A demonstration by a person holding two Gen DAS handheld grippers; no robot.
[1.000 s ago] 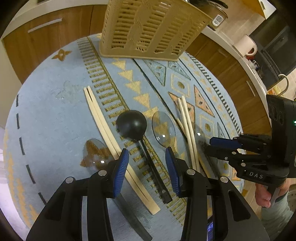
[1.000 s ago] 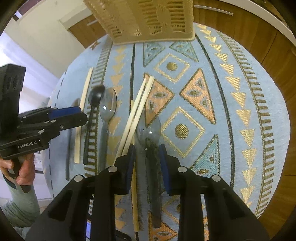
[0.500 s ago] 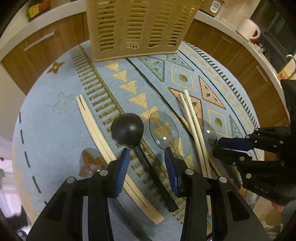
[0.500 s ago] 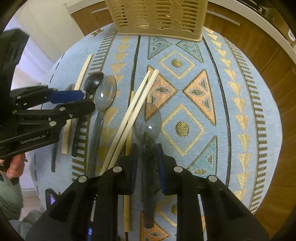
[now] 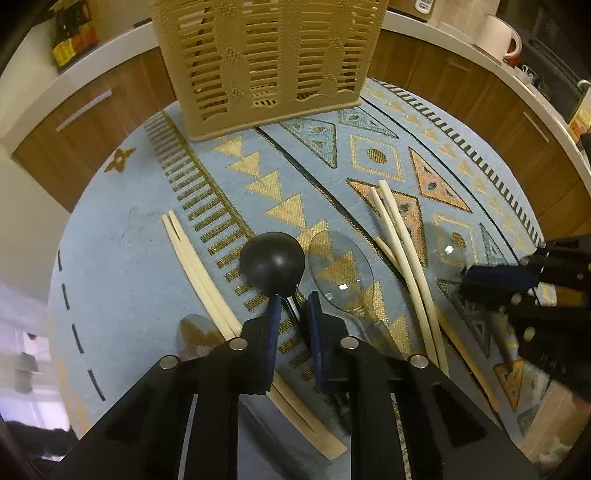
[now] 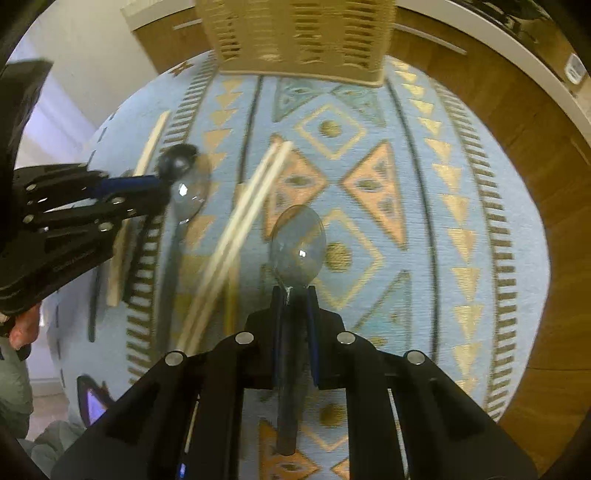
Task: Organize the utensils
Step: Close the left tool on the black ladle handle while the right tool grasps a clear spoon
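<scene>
My left gripper (image 5: 293,304) is shut on the handle of a black spoon (image 5: 272,261), just behind its round bowl. My right gripper (image 6: 294,297) is shut on the handle of a clear spoon (image 6: 297,246) and holds it above the patterned cloth. A second clear spoon (image 5: 341,269) lies right of the black one, and a third (image 5: 192,334) lies at the left. Two pale chopstick pairs lie on the cloth, one at the left (image 5: 199,275) and one at the right (image 5: 404,251). The beige slotted utensil basket (image 5: 266,59) stands at the far edge.
The round table carries a blue cloth with gold triangles (image 5: 376,158). Wooden cabinets and a white counter (image 5: 436,33) ring it, with a white mug (image 5: 496,33) on the counter. The right gripper body (image 5: 546,295) shows at the right of the left wrist view.
Both grippers have closed: the left on the black spoon's handle, the right on the clear spoon's handle. The right one has lifted its spoon and both have moved toward the basket.
</scene>
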